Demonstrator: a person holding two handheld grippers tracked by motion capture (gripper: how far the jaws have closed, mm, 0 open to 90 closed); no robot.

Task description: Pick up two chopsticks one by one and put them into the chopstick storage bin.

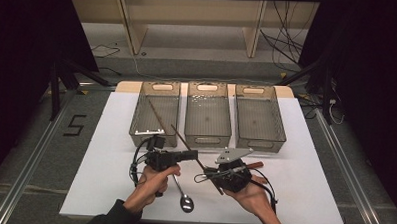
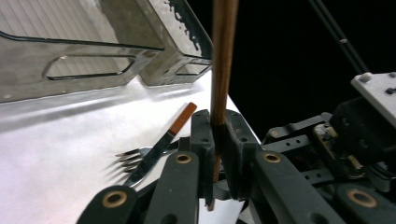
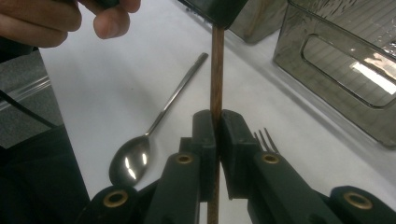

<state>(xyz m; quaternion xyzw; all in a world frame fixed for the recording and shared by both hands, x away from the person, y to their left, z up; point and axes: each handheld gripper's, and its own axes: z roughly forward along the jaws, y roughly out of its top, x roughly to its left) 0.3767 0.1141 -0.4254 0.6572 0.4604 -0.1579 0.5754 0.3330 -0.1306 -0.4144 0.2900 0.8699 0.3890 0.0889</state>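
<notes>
A thin brown chopstick [image 1: 185, 141] slants above the white table, held from both sides. In the left gripper view my left gripper [image 2: 219, 140] is shut on it, the chopstick [image 2: 223, 56] rising straight up between the pads. My right gripper [image 3: 216, 135] is shut on the same chopstick [image 3: 217, 70] lower down. In the high view the left gripper [image 1: 194, 154] comes from the left and the right gripper [image 1: 204, 176] from the right, close together near the table's front middle.
Three clear grey bins [image 1: 136, 112] [image 1: 208, 117] [image 1: 260, 119] stand in a row at the back; the left one holds another chopstick [image 1: 156, 115]. A spoon [image 1: 183, 195] lies near the front edge. A fork [image 2: 140, 161] with a brown-tipped handle lies beneath the right gripper.
</notes>
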